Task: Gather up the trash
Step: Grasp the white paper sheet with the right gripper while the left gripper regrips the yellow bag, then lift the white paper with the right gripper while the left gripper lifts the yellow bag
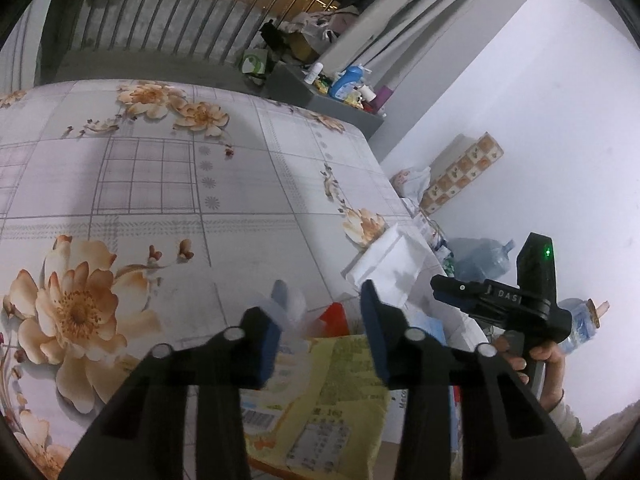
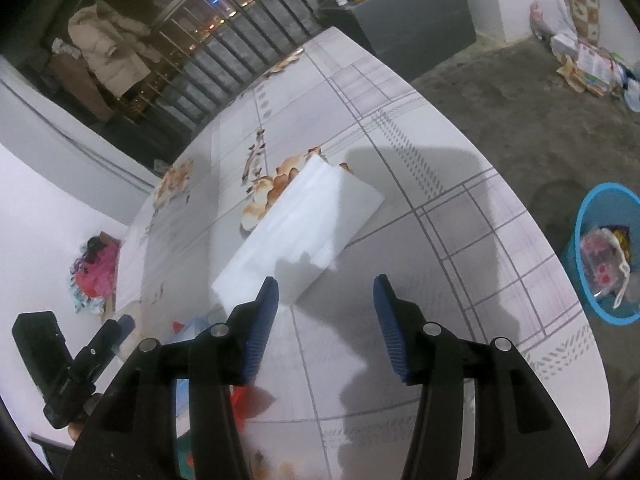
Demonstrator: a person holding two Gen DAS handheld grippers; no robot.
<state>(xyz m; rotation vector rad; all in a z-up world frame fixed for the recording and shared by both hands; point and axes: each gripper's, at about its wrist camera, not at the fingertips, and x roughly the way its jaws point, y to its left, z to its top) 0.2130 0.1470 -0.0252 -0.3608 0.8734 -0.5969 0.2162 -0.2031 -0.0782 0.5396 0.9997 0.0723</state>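
Tilting down over the round table covered in a grey-checked cloth with orange flowers (image 2: pixel 460 208), black right gripper with blue ribbed pads (image 2: pixel 326 320) open, jaws apart with only bare cloth between them. Just ahead of its left fingertip, flat white rectangular foam slab (image 2: pixel 304 224) lying on the cloth, one end lifted over a printed flower. Seen from the left wrist camera, right gripper (image 1: pixel 452 290) gripped from below by a bare hand (image 1: pixel 548 360) with a pale cuff. Angled down likewise, black left gripper with blue pads (image 1: pixel 326 304) apart over a yellow printed packet (image 1: pixel 340 392), a red scrap (image 1: pixel 334 318) and blurred clear plastic at its left pad; contact impossible to tell. On the concrete floor beside the table, round blue plastic basket (image 2: pixel 576 256) holding crumpled wrappers.
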